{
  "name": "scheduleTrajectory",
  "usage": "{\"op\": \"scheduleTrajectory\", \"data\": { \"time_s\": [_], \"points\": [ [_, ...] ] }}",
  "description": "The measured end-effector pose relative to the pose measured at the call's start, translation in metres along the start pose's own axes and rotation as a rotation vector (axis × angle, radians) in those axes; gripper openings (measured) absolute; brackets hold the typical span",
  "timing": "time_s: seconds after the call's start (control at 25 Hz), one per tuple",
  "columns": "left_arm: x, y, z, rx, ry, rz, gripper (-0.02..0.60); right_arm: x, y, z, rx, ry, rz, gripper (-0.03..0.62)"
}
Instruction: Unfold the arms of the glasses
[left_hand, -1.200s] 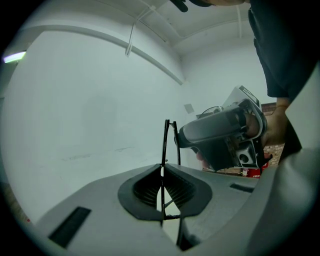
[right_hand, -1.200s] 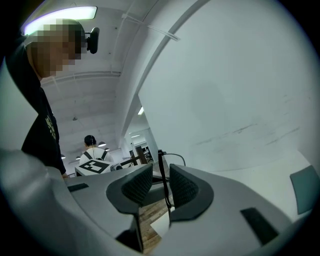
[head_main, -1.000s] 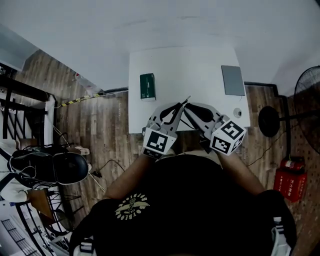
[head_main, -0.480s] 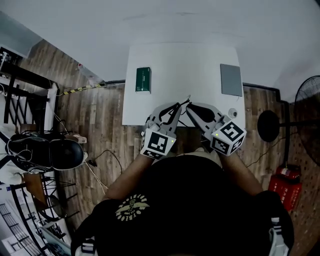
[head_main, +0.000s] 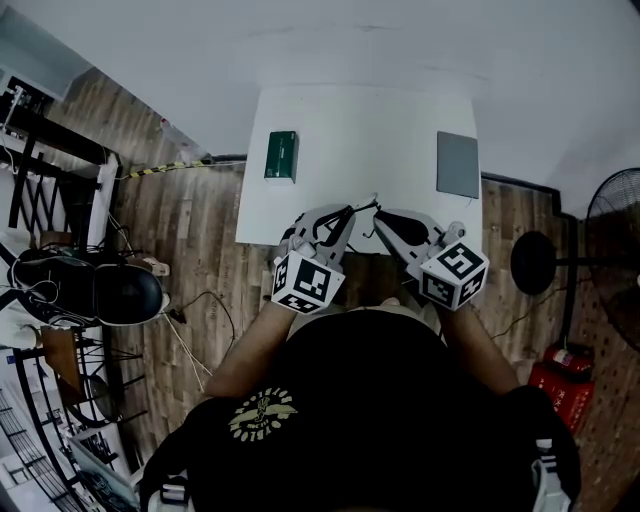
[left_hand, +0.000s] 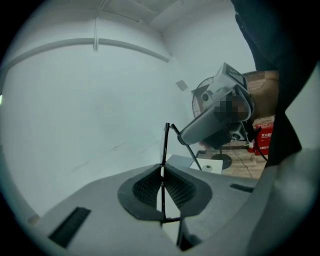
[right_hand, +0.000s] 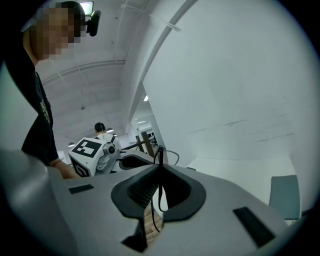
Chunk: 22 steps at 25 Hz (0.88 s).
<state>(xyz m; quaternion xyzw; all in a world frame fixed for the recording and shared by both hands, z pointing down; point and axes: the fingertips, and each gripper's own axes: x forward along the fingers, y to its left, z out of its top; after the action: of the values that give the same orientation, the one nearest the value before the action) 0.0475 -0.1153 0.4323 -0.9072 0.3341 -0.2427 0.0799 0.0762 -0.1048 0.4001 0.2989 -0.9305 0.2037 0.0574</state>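
Glasses (left_hand: 164, 142): held off the white table (head_main: 360, 130), strung between my two grippers at the centre of the head view, over the table's near part. It's a thin black wire frame, too fine for me to tell arm from rim.

Left gripper (left_hand: 161, 167) is clamped on a straight black rod of the frame. The rod runs up out of the dark ribbed pads (left_hand: 145, 187). Right gripper (right_hand: 160, 170) is pinched on another thin black piece, and a curved loop of it hangs below the pads.

The only container I see is a green box (head_main: 281, 156) at the table's upper left. It's closed, so I can't see the contents. A flat grey rectangular slab (head_main: 458, 164) sits at the table's upper right.

The floor (head_main: 200, 230) is wood plank. A standing fan (head_main: 618, 230) is cut off at the right edge. A red canister (head_main: 553, 378) at lower right is too small for detail.
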Motion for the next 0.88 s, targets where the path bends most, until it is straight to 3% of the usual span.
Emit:
{"op": "scheduleTrajectory", "data": {
  "time_s": [0.4,0.88],
  "points": [
    [0.015,-0.011,-0.002,0.09,0.068,-0.123,0.023,-0.015,-0.014,-0.012,-0.02,0.111,0.008,0.019],
    [0.01,0.004,-0.018,0.354,0.182,-0.203,0.023,-0.003,-0.014,-0.026,-0.004,0.199,0.003,0.018]
  ]
}}
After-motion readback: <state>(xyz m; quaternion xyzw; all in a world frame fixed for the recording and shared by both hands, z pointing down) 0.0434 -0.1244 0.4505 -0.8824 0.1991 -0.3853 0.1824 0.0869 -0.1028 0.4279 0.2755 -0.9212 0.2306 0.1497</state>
